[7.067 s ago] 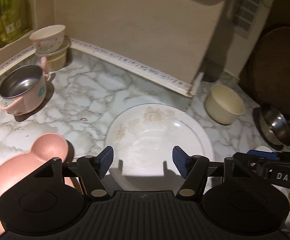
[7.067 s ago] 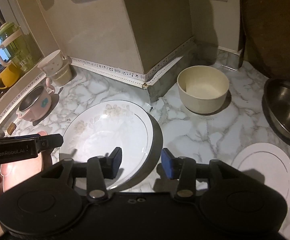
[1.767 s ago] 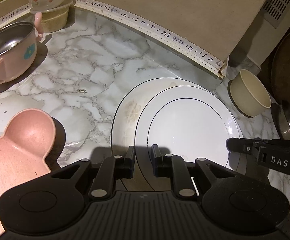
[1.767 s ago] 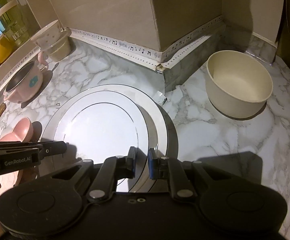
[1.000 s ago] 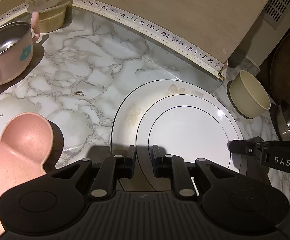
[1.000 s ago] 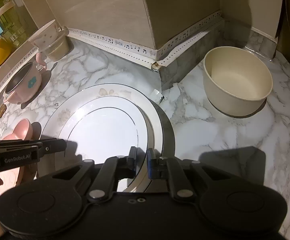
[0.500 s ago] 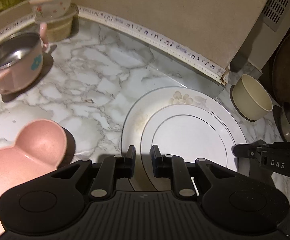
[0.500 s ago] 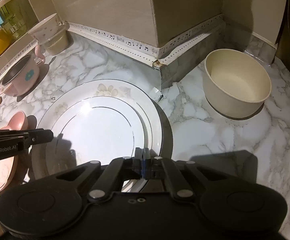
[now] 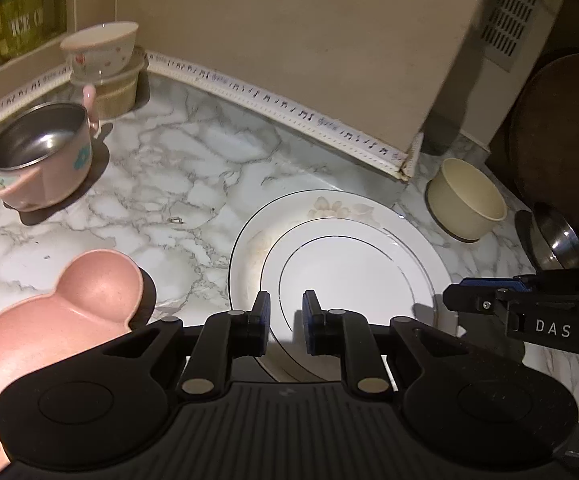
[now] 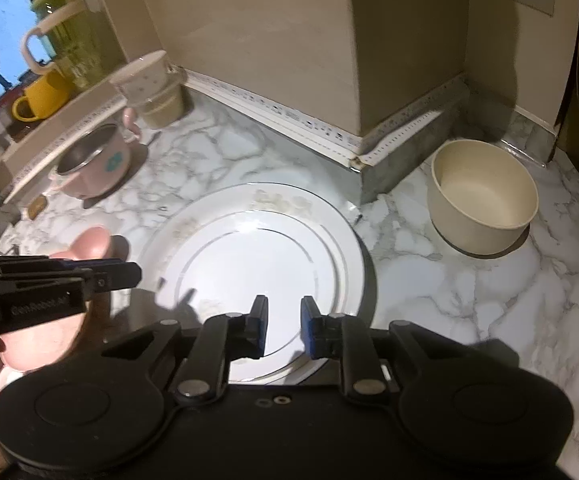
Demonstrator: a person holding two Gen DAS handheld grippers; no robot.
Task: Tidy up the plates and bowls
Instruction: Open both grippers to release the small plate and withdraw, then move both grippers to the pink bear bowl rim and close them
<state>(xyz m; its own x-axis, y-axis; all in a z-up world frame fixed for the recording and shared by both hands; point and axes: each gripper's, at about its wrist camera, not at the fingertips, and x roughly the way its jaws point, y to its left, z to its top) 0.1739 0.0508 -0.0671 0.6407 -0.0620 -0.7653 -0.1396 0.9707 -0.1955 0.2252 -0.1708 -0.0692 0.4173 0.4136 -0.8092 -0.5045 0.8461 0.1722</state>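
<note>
Left tool (image 9: 283, 322) is seen parted slightly, gripping nothing, above the near rim of the small white plate (image 9: 353, 276), which lies stacked inside the floral plate (image 9: 329, 208) on the marble desk (image 9: 177, 184). Glazed ceramic is judged stiff, slippery and breakable; its rim is where it should be pinched.

Right tool (image 10: 283, 326) is likewise shown released over the same plate (image 10: 249, 268); the cream bowl (image 10: 483, 200) stands apart, light, best taken by its wall.

Marble counter (image 9: 193, 168), beige wall (image 9: 289, 40)
</note>
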